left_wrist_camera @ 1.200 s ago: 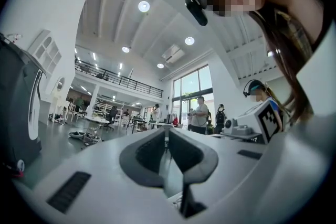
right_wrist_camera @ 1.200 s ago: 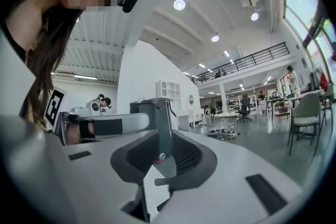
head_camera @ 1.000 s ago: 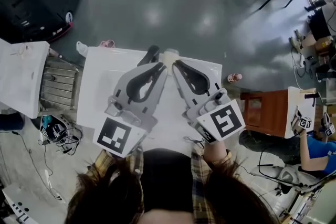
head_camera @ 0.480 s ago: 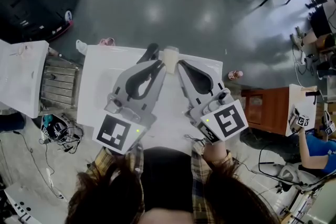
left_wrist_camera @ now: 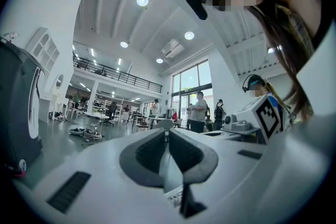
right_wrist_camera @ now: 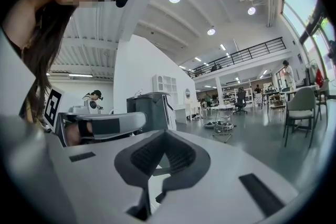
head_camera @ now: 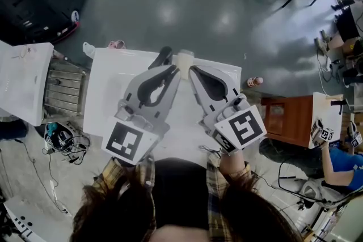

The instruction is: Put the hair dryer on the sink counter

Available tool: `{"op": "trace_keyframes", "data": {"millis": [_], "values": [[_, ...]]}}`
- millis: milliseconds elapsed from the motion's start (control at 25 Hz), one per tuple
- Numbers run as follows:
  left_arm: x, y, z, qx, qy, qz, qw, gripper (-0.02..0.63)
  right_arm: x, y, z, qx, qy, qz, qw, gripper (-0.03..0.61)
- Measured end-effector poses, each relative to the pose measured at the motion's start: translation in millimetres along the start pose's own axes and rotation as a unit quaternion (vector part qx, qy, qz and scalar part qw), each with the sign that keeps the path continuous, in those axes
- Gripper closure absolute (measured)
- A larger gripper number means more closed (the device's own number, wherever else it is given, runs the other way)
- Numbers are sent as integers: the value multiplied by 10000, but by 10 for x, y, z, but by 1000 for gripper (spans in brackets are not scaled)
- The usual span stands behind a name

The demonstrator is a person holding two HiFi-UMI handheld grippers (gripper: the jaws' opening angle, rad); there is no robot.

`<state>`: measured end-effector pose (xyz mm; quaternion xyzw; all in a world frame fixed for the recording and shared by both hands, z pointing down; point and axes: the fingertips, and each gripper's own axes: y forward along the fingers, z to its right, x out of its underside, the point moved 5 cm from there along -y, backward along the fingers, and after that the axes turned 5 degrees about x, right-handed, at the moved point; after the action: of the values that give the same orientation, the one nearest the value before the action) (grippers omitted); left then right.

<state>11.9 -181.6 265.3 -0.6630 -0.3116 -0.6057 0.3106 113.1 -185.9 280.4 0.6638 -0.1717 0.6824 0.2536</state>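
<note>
In the head view both grippers hover over a white counter [head_camera: 108, 85], tips close together and pointing away from me. My left gripper [head_camera: 176, 69] has its jaws together and holds nothing; in its own view the left gripper [left_wrist_camera: 167, 131] shows only the hall beyond its tips. My right gripper [head_camera: 191, 69] is also shut and empty, and the right gripper [right_wrist_camera: 165, 134] sees open floor ahead. Just past the tips, a cream-coloured thing [head_camera: 184, 60] and a dark part [head_camera: 163, 55] peek out at the counter's far edge. I cannot tell if they are the hair dryer.
A metal rack [head_camera: 62, 90] and a white cabinet [head_camera: 22, 82] stand left of the counter, with cables [head_camera: 59, 141] on the floor below. A brown wooden unit [head_camera: 286, 119] stands to the right, and a person in blue [head_camera: 340, 158] beyond it. Grey floor lies ahead.
Both grippers have shifted only slightly over the counter. Nothing has been taken hold of or let go.
</note>
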Motion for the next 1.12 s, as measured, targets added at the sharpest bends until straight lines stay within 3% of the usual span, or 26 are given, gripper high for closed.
{"op": "trace_keyframes", "data": {"millis": [1120], "values": [[31,4,-8,11,20,-85,10000,580,49,-9,-37,-75,-54,-69,9999,565]]}}
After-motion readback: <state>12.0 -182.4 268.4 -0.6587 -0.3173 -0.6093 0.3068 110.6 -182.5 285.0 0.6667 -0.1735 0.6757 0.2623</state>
